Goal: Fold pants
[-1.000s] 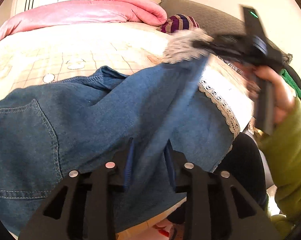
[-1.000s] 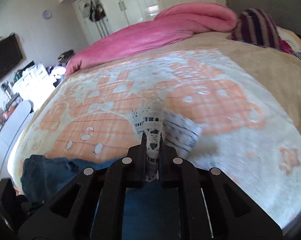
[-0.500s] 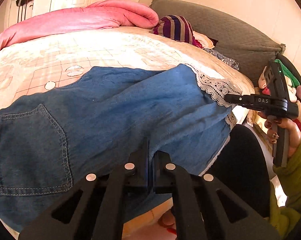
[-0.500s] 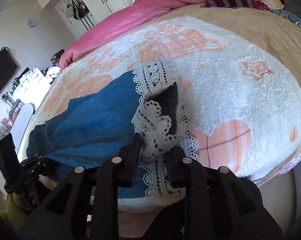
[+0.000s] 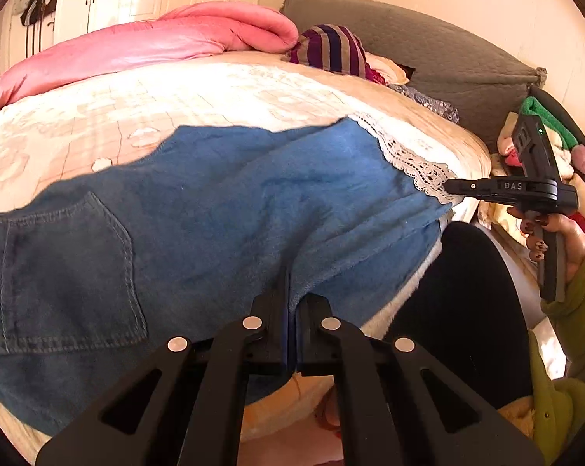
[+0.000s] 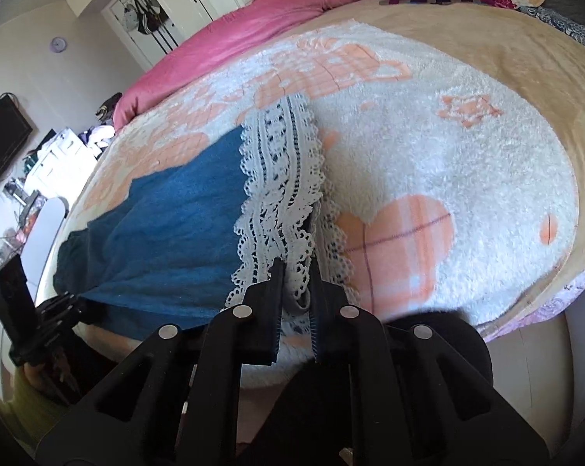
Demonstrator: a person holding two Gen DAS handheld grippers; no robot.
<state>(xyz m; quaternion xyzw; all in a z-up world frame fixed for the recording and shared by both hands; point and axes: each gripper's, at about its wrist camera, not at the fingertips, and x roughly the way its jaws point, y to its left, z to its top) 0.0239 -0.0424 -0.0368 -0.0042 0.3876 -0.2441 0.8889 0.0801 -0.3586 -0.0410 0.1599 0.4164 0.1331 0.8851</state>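
The blue denim pants with white lace-trimmed hems [image 5: 222, 209] lie spread flat across the near part of the bed's white-and-peach fleece blanket [image 6: 448, 155], waist and back pocket to the left, hems to the right. The left gripper [image 5: 291, 310] has its fingers clamped together on the pants' near edge. The right gripper [image 6: 296, 283] has its fingers slightly apart around the lace hem [image 6: 281, 178] at the near right corner. Bare blanket stretches far and right, up to the rolled pink quilt [image 5: 156, 46].
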